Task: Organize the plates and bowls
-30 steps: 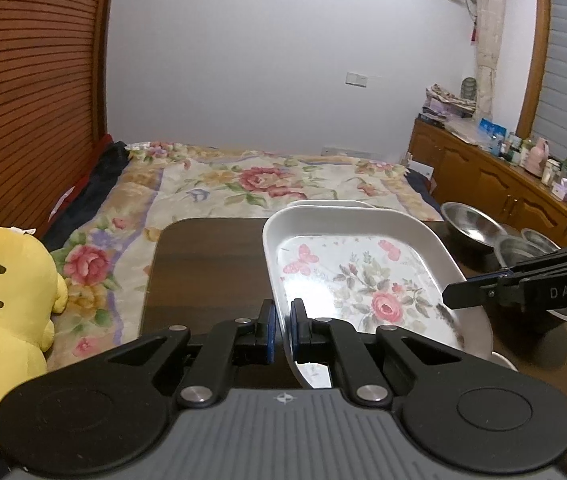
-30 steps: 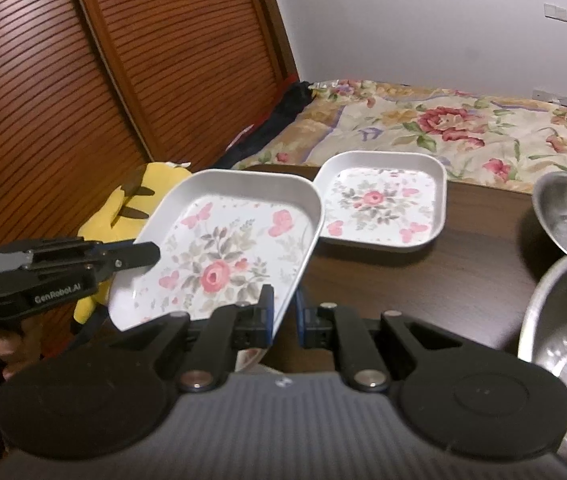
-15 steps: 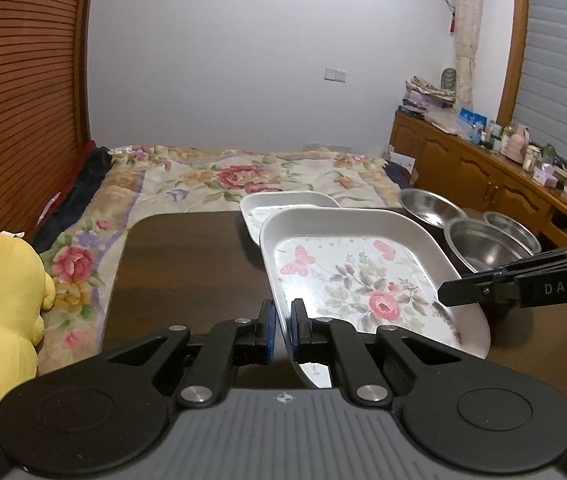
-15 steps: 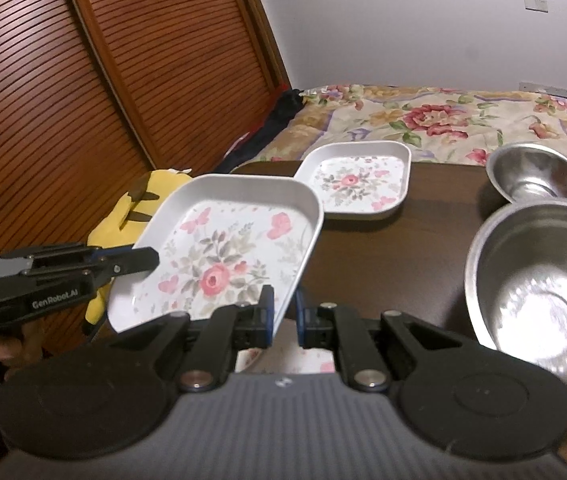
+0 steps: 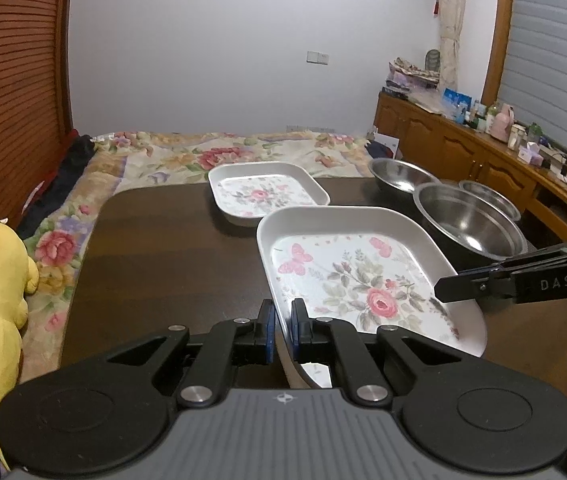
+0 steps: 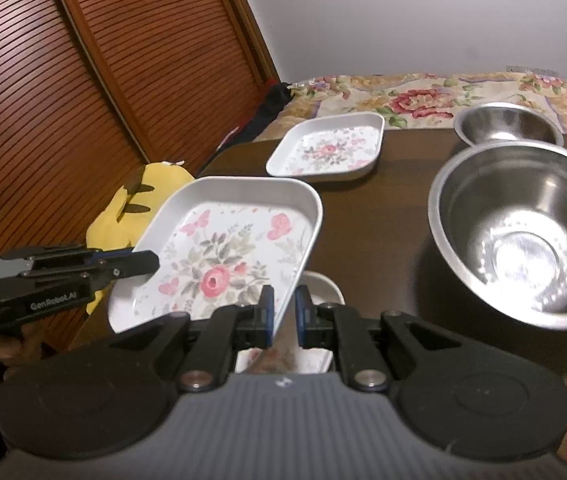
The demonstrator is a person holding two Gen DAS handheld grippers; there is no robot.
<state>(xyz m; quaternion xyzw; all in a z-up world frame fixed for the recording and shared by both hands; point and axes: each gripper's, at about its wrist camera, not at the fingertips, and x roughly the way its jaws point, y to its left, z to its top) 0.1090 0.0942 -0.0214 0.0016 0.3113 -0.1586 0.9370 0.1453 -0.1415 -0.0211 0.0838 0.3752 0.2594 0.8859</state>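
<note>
left tool (image 5: 281,326): clamped on the large floral plate's (image 5: 355,276) near rim
right tool (image 6: 283,316): clamped on its opposite rim
plate: lifted over the bench's (image 5: 171,248) near edge
handling: stiff, light, glossy; rims likely slippery, so grip both rims, keep level

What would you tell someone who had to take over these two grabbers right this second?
Left gripper: shut on the big plate's rim.
Right gripper: shut on the opposite rim; the plate is held up between them, tilted.
On the table: small plate at the far side, three steel bowls to its right, unstacked. Another white dish lies under the held plate.
Done: plate lifted.
Left: set it down, probably stacked with the other plates, then nest the bowls.
</note>
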